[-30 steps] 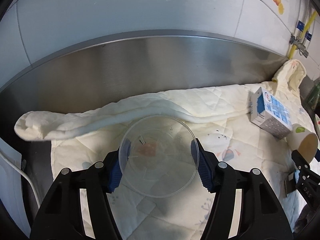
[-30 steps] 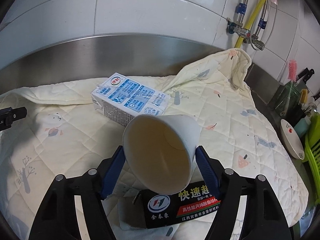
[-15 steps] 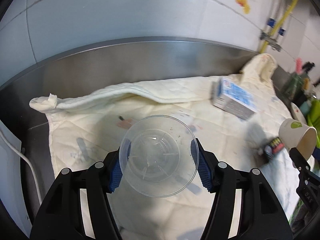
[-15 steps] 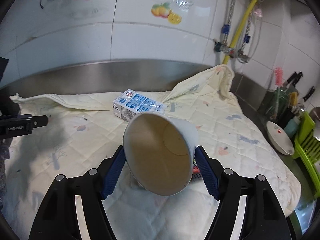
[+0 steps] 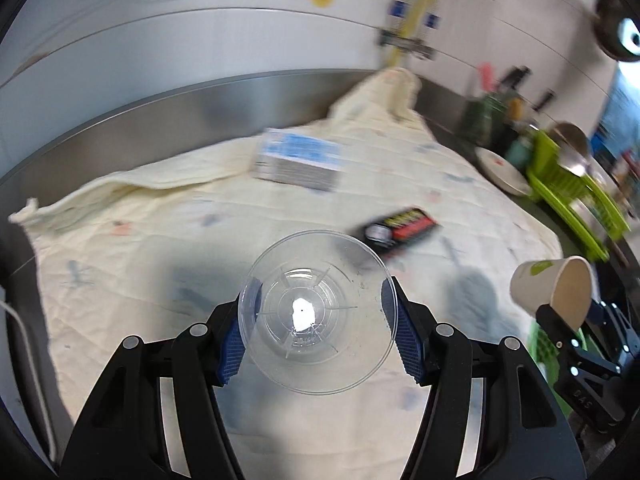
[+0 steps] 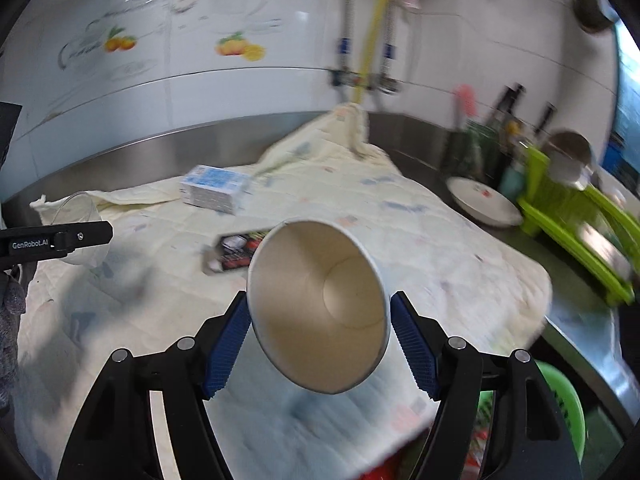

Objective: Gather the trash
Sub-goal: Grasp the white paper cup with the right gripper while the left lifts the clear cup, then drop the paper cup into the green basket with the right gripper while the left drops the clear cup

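Both cups look light, thin-walled and easy to crush, so a gentle squeeze across the sides just below the rim seems the safest hold. The left gripper (image 5: pixel 318 322) is closed partway, its blue pads touching opposite sides of the clear plastic cup (image 5: pixel 316 316), mouth toward the camera; the right gripper (image 6: pixel 320 340) likewise pinches the paper cup (image 6: pixel 320 308) across its wall. Beyond both grippers, on the quilted cloth (image 6: pixel 440 248) over the desk, lie a milk carton (image 6: pixel 214 188) and, nearer, a black packet (image 5: pixel 400 226); a green bin (image 6: pixel 564 408) shows below the right gripper.
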